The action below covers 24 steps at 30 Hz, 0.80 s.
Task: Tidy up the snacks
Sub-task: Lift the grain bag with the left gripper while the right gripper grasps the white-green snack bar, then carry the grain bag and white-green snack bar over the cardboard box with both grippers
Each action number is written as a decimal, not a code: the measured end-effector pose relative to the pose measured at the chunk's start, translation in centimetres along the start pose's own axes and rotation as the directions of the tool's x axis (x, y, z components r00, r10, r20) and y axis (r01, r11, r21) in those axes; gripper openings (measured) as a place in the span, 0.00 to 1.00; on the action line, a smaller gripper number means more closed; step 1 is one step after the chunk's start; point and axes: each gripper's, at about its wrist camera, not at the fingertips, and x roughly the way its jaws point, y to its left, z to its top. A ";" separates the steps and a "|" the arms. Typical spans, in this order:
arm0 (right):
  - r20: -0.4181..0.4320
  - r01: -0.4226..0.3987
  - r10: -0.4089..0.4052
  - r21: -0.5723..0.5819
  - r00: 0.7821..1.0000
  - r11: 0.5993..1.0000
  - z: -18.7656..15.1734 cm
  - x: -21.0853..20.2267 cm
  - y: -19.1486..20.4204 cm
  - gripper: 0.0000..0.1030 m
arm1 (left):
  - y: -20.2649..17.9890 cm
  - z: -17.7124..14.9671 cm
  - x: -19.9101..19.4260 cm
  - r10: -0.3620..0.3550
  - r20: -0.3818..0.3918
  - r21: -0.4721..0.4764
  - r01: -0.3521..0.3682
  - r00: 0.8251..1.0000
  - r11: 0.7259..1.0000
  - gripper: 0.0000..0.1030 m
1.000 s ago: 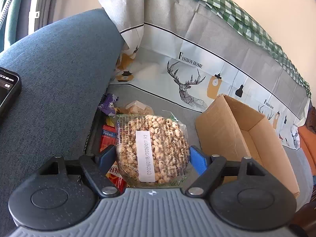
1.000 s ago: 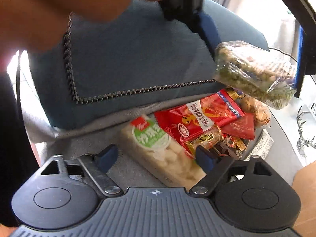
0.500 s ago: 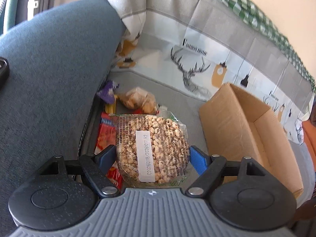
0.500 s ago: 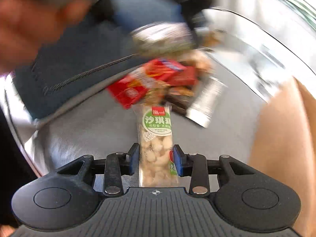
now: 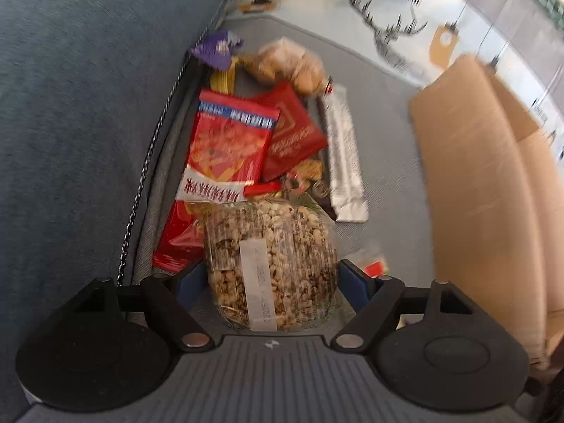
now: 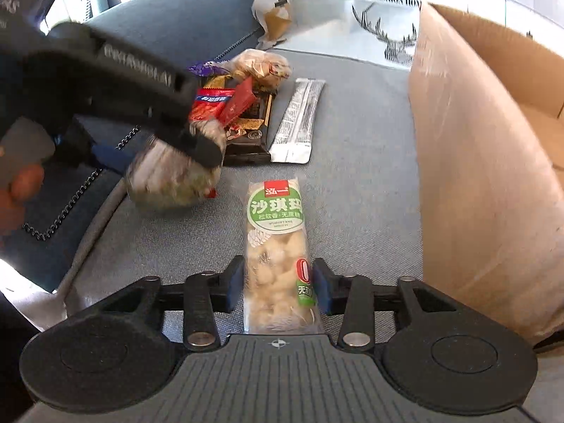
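To my left rises a blue-grey sofa cushion (image 5: pixel 88 105) edged by a metal zipper chain (image 5: pixel 148 162). Under everything I see the grey seat fabric (image 6: pixel 352 183), and behind it a pale cloth printed with a deer (image 5: pixel 391 35).

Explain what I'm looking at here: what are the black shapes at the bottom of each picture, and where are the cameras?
No robot: a person carries a two-finger gripper in each hand, each with a fisheye camera looking along its fingers. The black shapes are those grippers. The left gripper is shut on a clear bag of puffed grains. The right gripper is shut on a green-labelled sachima bar. On the grey cushion lie red snack packets, a silver wrapper, a peanut bag and other snacks. An open cardboard box stands to the right.
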 end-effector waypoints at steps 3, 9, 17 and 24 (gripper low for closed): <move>-0.002 -0.014 0.014 0.014 1.000 1.000 0.5 0.6 0.0 0.48 | -0.5 0.2 0.6 0.030 -0.015 0.021 -0.030 0.999 0.999 0.82; 0.000 -0.020 0.020 0.004 1.000 1.000 0.7 0.9 0.1 0.50 | -1.1 0.4 1.7 0.075 -0.048 0.047 -0.073 0.996 0.996 0.83; 0.001 -0.017 0.017 -0.005 1.000 1.000 0.8 1.0 0.2 0.50 | -1.3 0.7 2.1 0.112 -0.049 0.089 -0.107 0.992 0.990 0.83; 0.013 0.002 -0.002 -0.040 1.000 0.999 0.5 0.9 0.3 0.37 | -1.3 0.5 1.8 0.107 -0.034 0.099 -0.103 0.994 0.990 0.82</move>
